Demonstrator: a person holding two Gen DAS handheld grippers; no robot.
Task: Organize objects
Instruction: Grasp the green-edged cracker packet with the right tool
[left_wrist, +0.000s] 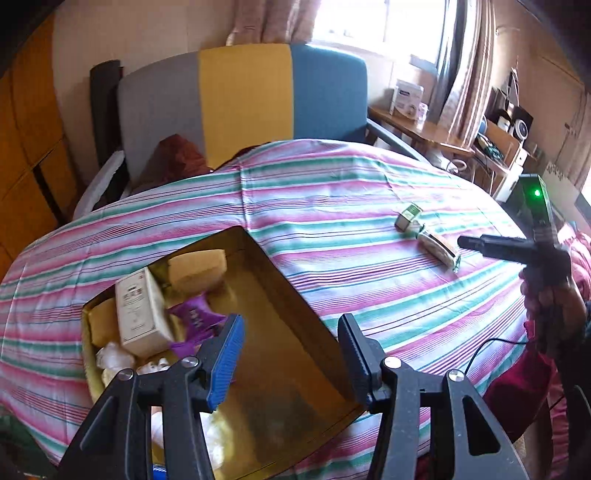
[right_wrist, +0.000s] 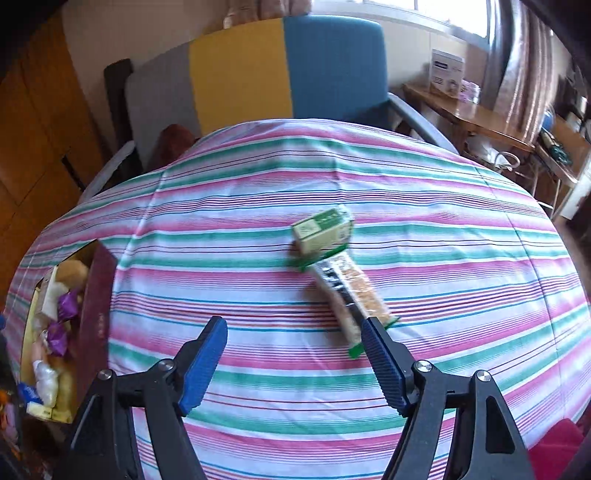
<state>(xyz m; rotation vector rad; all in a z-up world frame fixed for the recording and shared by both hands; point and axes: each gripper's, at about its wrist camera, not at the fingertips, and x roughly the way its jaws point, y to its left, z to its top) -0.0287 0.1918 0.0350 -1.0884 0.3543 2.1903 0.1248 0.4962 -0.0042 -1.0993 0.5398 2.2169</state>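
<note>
While both tools hang over the striped tablecloth (right_wrist: 258, 192), neither grips anything.

Item 1, right gripper (right_wrist: 293, 341): jaws spread wide, blue ribbed pads facing each other, nothing between them. In the left wrist view it shows from the side at the table's right edge (left_wrist: 471, 243), held in the person's hand (left_wrist: 550, 295), a green light lit on its body.

Item 2, cracker packet (right_wrist: 349, 299): long clear wrapper with green ends, lying flat on the cloth, slanting from upper left to lower right. Its near end sits just beside the tip of the right gripper's right-hand finger, outside the gap between the jaws. In the left wrist view the packet (left_wrist: 439, 247) lies just ahead of that gripper's tips.

Item 3, small green-and-cream carton (right_wrist: 321, 230): lying on the cloth at the packet's far end, touching or overlapping it; contact cannot be told exactly. It is farther from the right gripper than the packet.

Item 4, left gripper (left_wrist: 291, 336): jaws apart, empty, hanging above the open box.

Item 5, gold-lined box (left_wrist: 295, 369): open, on the left part of the table, maroon outside as the right wrist view shows (right_wrist: 98, 295). The half beneath the left gripper is bare gold lining. The far-left half holds a white carton (left_wrist: 138, 314), a purple wrapper (left_wrist: 197, 317), tan sponge-like blocks (left_wrist: 197, 267) and white crumpled pieces (left_wrist: 110, 354).

Item 6, background: chair (left_wrist: 243, 99) with grey, yellow and blue panels behind the table.
</note>
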